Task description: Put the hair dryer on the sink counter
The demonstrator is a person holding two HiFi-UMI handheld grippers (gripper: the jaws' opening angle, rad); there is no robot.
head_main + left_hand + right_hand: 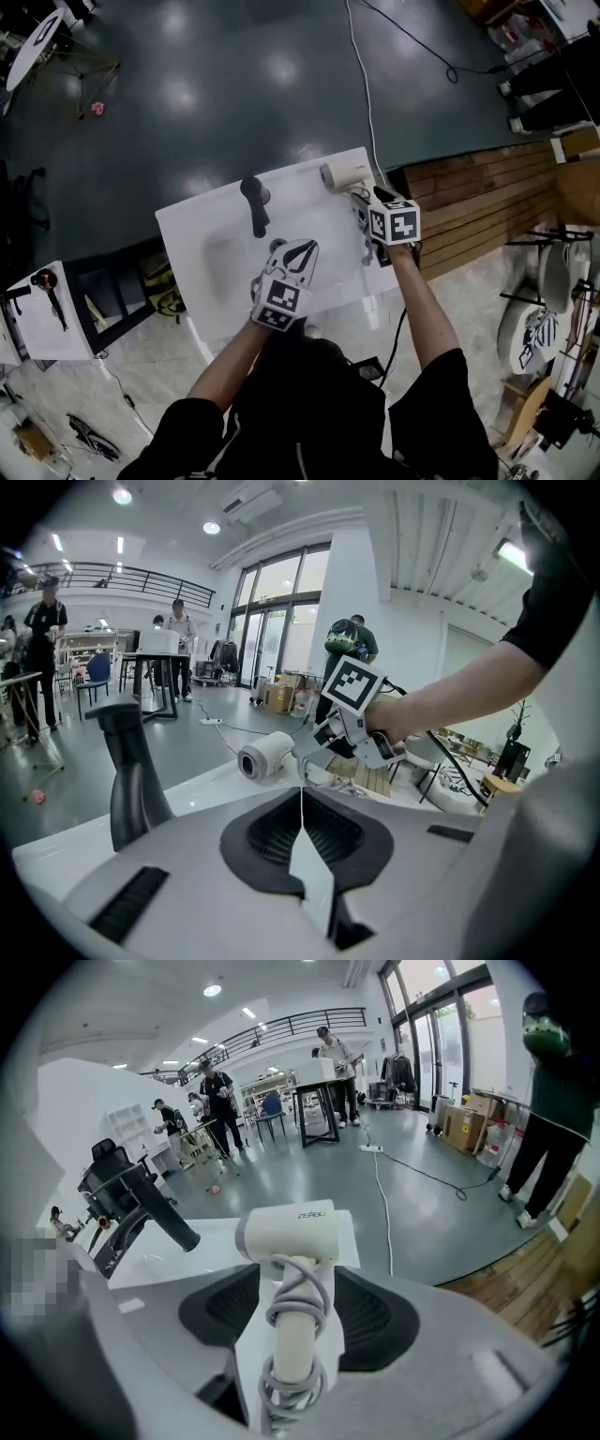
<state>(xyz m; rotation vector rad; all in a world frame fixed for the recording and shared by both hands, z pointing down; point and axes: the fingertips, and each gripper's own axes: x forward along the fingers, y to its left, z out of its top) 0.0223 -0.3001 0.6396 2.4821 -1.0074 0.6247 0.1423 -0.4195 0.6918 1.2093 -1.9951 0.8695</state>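
The white hair dryer (343, 174) lies on the far right corner of the white sink counter (202, 234), its grey cord wound round the handle. In the right gripper view its body (291, 1234) points left and the handle runs back between my jaws. My right gripper (359, 202) (292, 1279) is open, with a strip of counter showing on each side of the handle. My left gripper (300, 248) (302, 794) is shut on nothing and hovers over the counter's near middle. In the left gripper view the dryer (263, 756) rests ahead.
A black faucet (255, 204) (131, 771) (164, 1213) stands at the counter's far edge, left of the dryer, above the basin (225, 267). A wooden platform (478, 202) lies to the right. A white cable (361, 66) runs across the dark floor. A small white table (47, 319) stands at left.
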